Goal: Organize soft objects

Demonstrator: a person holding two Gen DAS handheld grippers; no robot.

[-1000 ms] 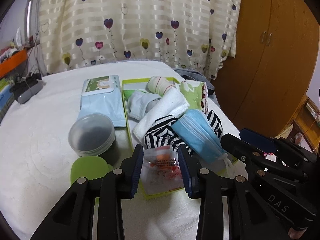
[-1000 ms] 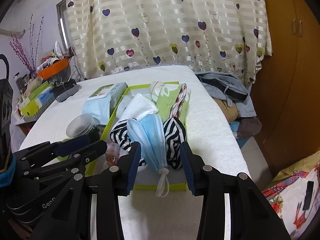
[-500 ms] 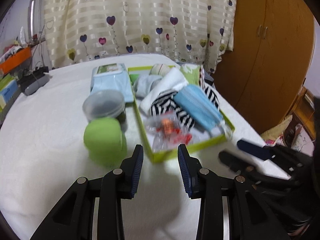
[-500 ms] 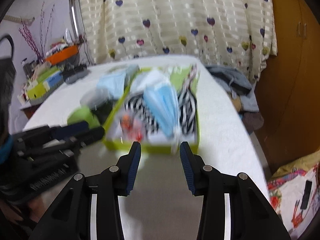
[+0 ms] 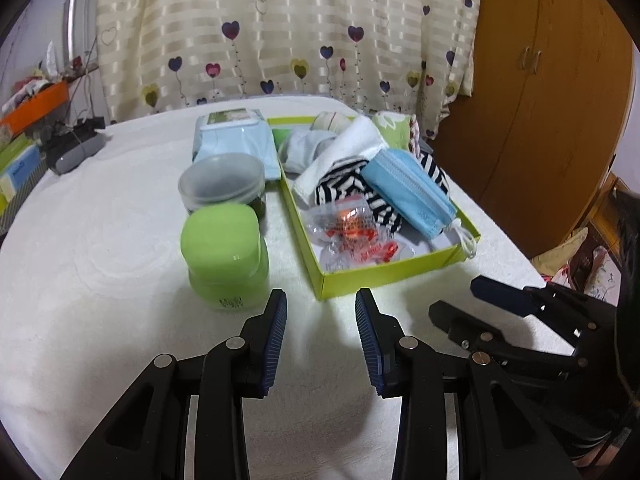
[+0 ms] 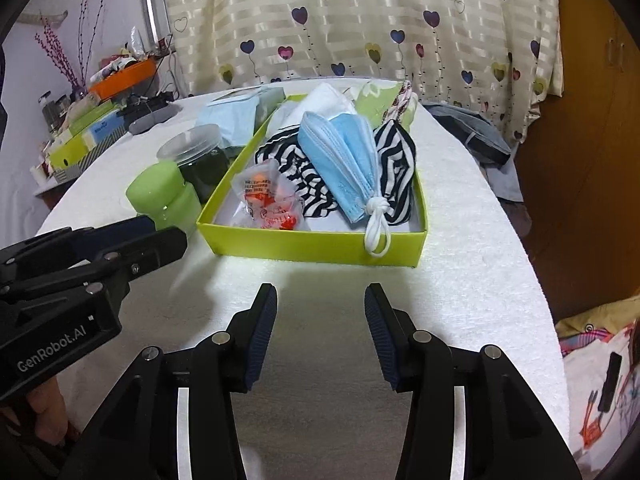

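Observation:
A lime green box (image 5: 384,276) (image 6: 312,246) sits on the white-covered table and holds soft things: a blue face mask (image 5: 408,190) (image 6: 344,160), black-and-white striped cloth (image 5: 344,176) (image 6: 394,164), a white towel (image 5: 340,152), green patterned cloth (image 6: 378,98) and a clear packet with orange print (image 5: 348,228) (image 6: 268,200). My left gripper (image 5: 321,300) is open over bare table just short of the box's near corner, nothing between its pads. My right gripper (image 6: 320,292) hovers before the box's near wall, its jaws opening with nothing between them.
A green lidded jar (image 5: 224,252) (image 6: 164,196) and a clear-lidded tub (image 5: 222,184) (image 6: 192,152) stand left of the box, a wet-wipes pack (image 5: 232,140) behind them. Clothes (image 6: 472,136) lie off the table's right edge. A wardrobe (image 5: 540,100) stands at right.
Both grippers have drawn back from above the box to the table in front of it. The right jaws have widened slightly. The mask lies in the box.

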